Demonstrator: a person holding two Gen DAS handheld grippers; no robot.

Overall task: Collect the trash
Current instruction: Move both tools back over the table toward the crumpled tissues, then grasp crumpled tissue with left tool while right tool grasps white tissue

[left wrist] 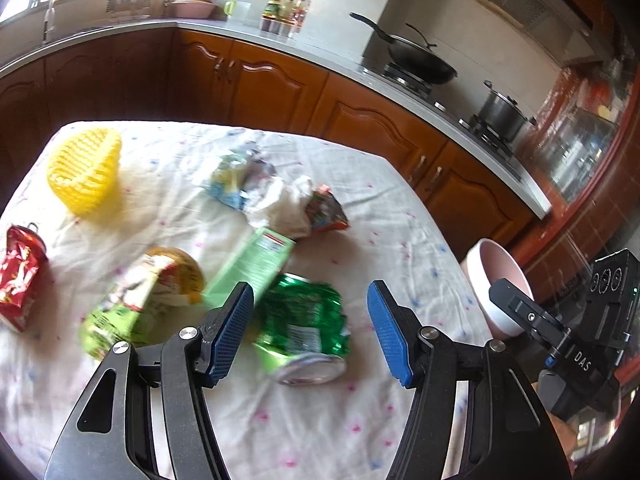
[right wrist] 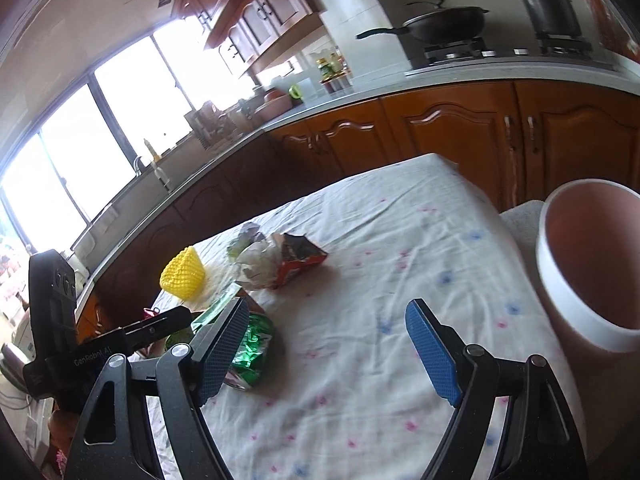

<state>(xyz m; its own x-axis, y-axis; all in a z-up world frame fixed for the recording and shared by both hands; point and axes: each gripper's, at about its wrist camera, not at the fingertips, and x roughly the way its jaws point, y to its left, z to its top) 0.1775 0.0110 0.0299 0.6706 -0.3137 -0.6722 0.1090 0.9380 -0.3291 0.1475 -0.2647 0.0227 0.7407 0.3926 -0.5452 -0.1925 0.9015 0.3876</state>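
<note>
The left claw (left wrist: 310,330) hovers above the desk (left wrist: 320,420), which is draped in a white cloth with small pink and blue specks. Its blue-padded jaws stand apart with nothing clamped between them. Straight ahead of that gap lies the crushed green aluminium drink can (left wrist: 304,332), on its side with its round silver end turned toward the claw. Just past the left pad lies the flat pale-green cardboard carton (left wrist: 254,264), and further off to that side the green and yellow crumpled snack bag (left wrist: 140,300). A red foil packet (left wrist: 18,280) sits far out on the left. Beyond the claw, further along the desk, are a wad of white paper tissue (left wrist: 286,204) mixed with an orange-red torn wrapper (left wrist: 326,210) and a yellow woven plastic basket (left wrist: 84,170).

The right claw (right wrist: 330,354) also has its jaws wide apart and empty, over bare cloth. The pale pink round plastic bin with a white rim (right wrist: 576,300) stands close on its right, seemingly just off the desk edge, though motion blur makes that uncertain.

The can should be light and thin-walled, already dented, so it will give further under a squeeze. Its creased sides offer a better hold than the smooth, slippery end. Gripping across the flattened middle looks safest. The wrappers and tissue will be nearly weightless and limp, so they need pinching at a bunched fold.
</note>
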